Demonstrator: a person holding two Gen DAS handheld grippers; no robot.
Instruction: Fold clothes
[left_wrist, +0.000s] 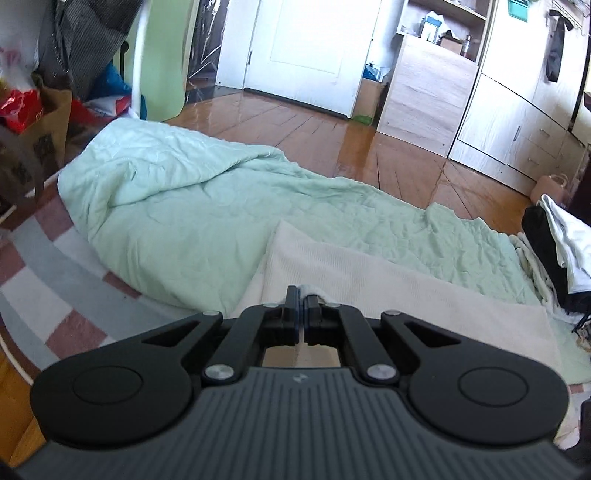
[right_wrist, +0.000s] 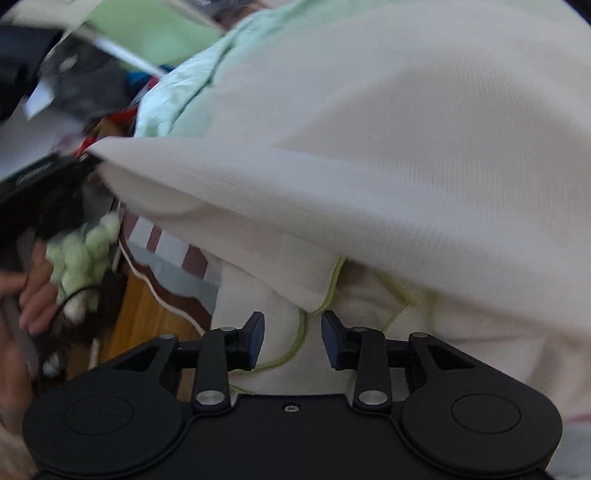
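A cream ribbed garment lies on a mint-green quilt spread on the floor. My left gripper is shut on the garment's near edge, with a bit of cloth pinched between the pads. In the right wrist view the same garment fills most of the frame, a folded layer hanging over a lower layer with yellow-green stitching. My right gripper is open just before the folded corner, with cloth between the fingers but not pinched. The view is blurred.
A striped round rug lies under the quilt on a wooden floor. A pile of dark and white clothes sits at the right. Bags and clutter stand at the left. A hand and a green plush toy show at left.
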